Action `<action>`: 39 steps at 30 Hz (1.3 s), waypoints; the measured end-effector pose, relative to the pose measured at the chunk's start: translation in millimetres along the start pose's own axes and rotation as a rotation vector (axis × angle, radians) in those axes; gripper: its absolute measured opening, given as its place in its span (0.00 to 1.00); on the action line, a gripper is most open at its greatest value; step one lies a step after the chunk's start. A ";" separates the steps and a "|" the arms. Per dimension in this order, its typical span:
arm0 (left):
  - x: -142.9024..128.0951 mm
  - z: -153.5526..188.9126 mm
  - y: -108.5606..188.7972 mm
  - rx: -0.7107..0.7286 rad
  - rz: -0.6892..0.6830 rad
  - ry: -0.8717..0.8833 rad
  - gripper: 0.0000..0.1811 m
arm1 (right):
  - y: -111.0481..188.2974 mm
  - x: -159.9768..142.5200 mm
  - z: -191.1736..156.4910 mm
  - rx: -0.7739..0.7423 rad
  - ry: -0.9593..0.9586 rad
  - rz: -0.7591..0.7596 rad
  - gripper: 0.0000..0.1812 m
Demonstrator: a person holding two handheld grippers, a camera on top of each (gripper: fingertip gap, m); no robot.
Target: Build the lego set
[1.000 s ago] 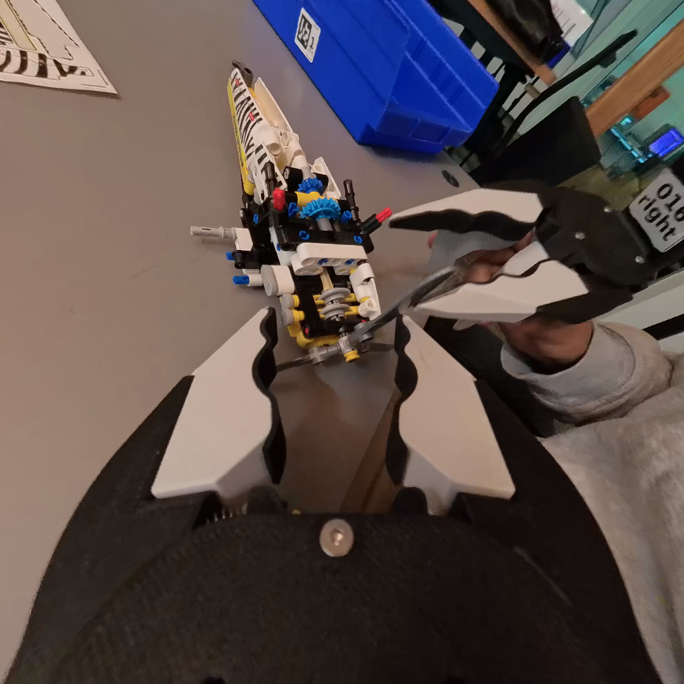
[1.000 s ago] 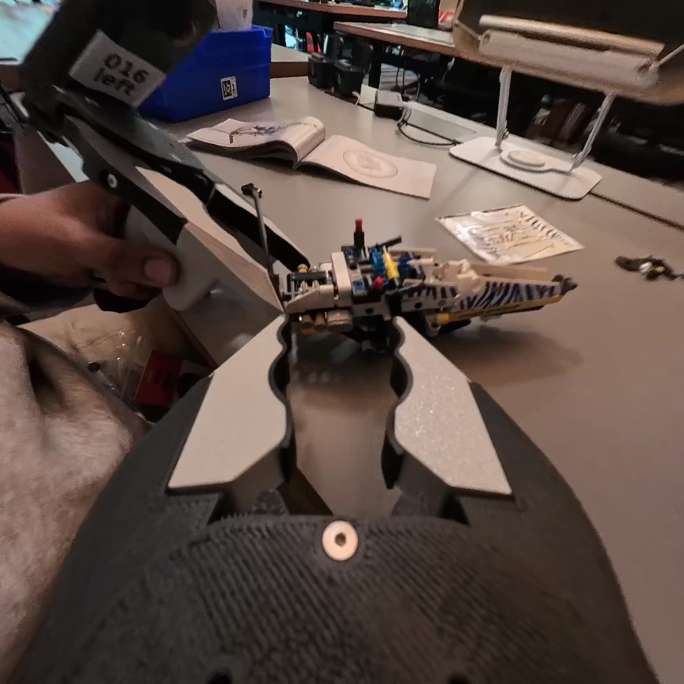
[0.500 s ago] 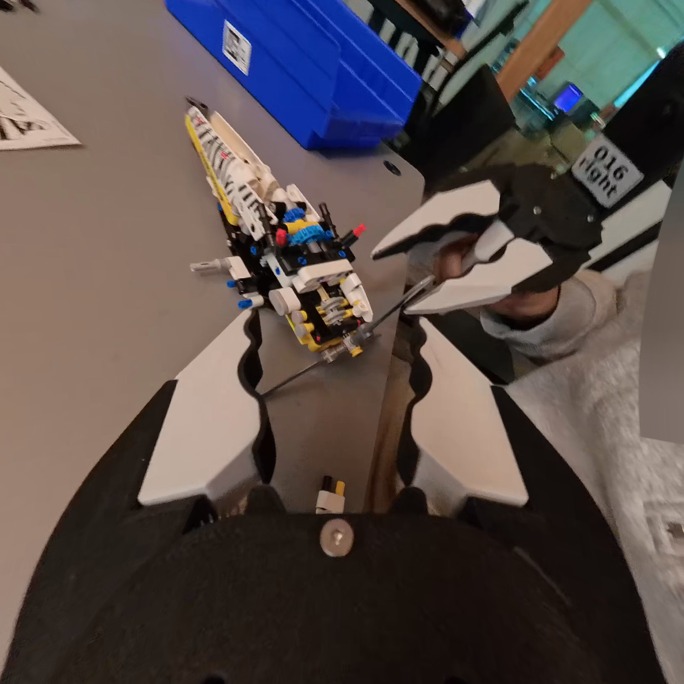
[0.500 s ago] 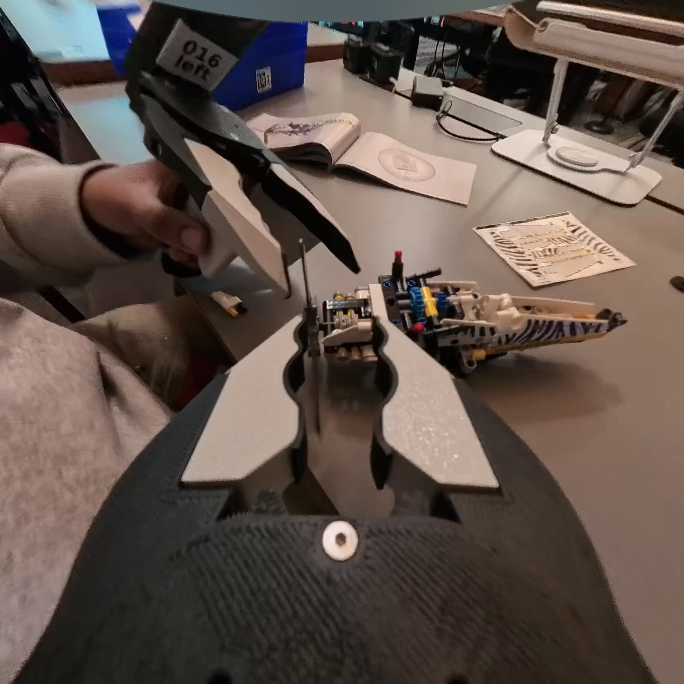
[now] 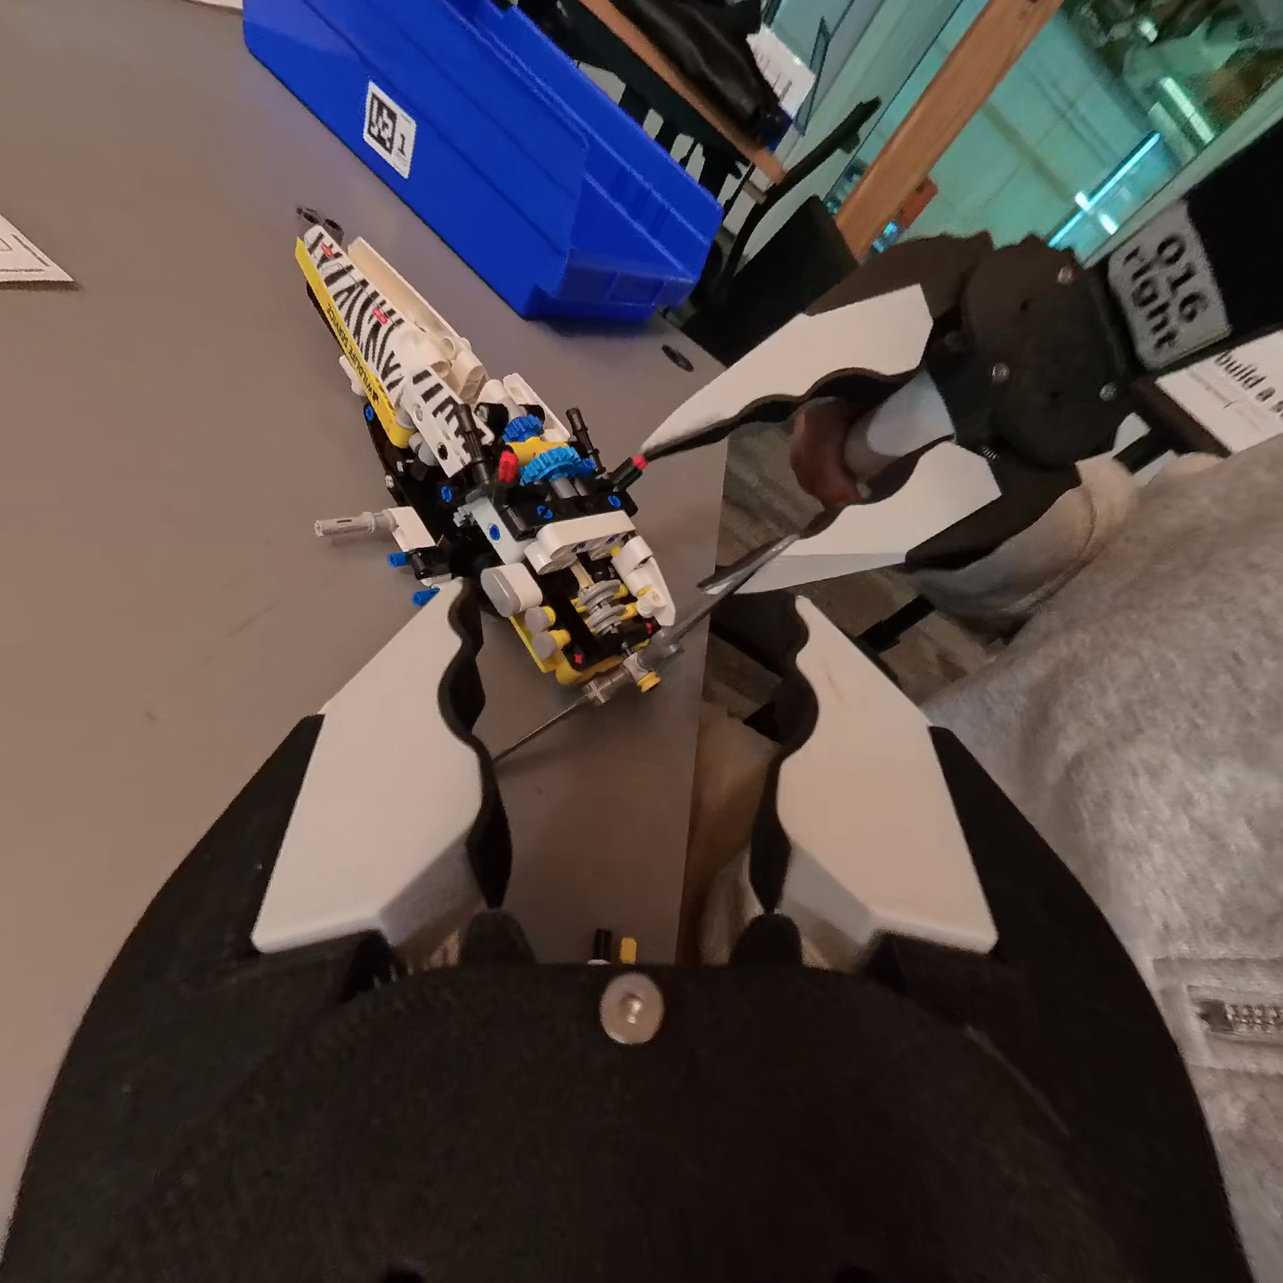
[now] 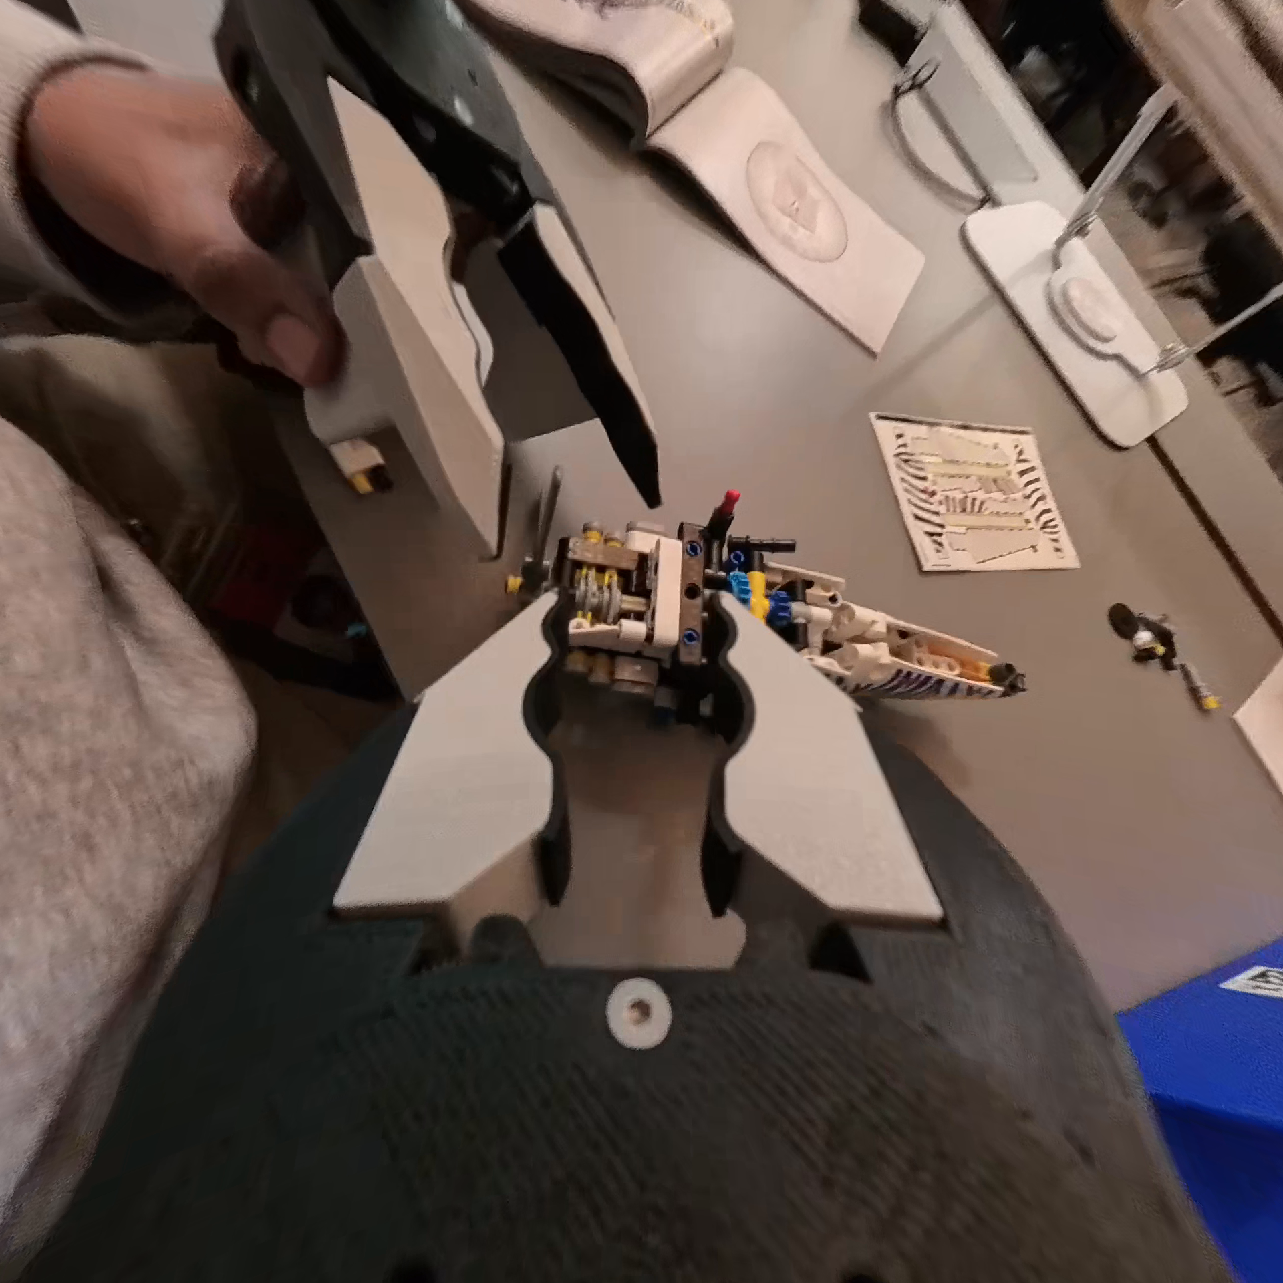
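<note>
The lego model (image 5: 527, 514), a long white, black and yellow build with zebra stickers, lies on the grey table (image 5: 173, 625) near its edge. A thin grey rod (image 5: 736, 576) passes through its rear end. My left gripper (image 5: 632, 625) is open and empty just behind that rear end. My right gripper (image 6: 635, 604) is open, with its fingertips on either side of the model's rear block (image 6: 646, 590). It also shows in the left wrist view (image 5: 673, 517), one tip by a red pin (image 5: 639, 462). The left gripper (image 6: 573, 524) shows open in the right wrist view.
A blue bin (image 5: 486, 160) stands beyond the model. In the right wrist view lie an open booklet (image 6: 729, 173), a sticker sheet (image 6: 972, 493), small loose pieces (image 6: 1145, 635), a white stand (image 6: 1069, 312) and a small loose part (image 6: 357, 465) by the table edge. Left and right tips are no more than a few centimetres apart.
My right gripper has swung over the model and now looks down on it, with its jaws spread wider. My left gripper has moved closer to the model's rear. The model has stayed put.
</note>
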State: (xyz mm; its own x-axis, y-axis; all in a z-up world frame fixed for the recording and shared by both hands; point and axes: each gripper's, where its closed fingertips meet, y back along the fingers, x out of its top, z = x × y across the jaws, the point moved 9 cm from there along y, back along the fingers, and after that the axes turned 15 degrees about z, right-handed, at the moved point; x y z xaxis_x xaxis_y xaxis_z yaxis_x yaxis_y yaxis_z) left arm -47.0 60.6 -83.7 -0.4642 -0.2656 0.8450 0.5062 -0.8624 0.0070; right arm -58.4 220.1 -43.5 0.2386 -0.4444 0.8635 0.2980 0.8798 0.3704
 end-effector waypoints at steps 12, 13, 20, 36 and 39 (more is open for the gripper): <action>15.2 -13.8 7.3 -0.054 0.065 0.013 0.49 | 13.6 -45.6 -4.1 -0.224 -0.157 0.230 0.59; 15.4 -12.7 5.1 -0.073 0.052 0.003 0.49 | 12.2 -45.0 -2.7 -0.208 -0.150 0.240 0.59; 8.9 -10.9 -8.1 -0.184 -0.022 0.061 0.48 | 2.4 -47.9 5.1 -0.092 -0.185 0.260 0.53; 6.8 -19.6 -11.6 -0.174 -0.053 0.155 0.47 | -3.6 -47.7 11.3 -0.039 -0.159 0.227 0.50; 6.6 -19.4 -11.9 -0.172 -0.057 0.153 0.47 | -6.7 -46.8 11.7 -0.041 -0.178 0.219 0.49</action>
State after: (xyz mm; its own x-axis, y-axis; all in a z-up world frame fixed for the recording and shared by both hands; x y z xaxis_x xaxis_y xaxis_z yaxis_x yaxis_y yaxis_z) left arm -70.2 60.7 -88.6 -0.5998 -0.2652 0.7549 0.3508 -0.9351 -0.0498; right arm -82.4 237.0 -82.3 0.1366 -0.2047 0.9692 0.2953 0.9423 0.1574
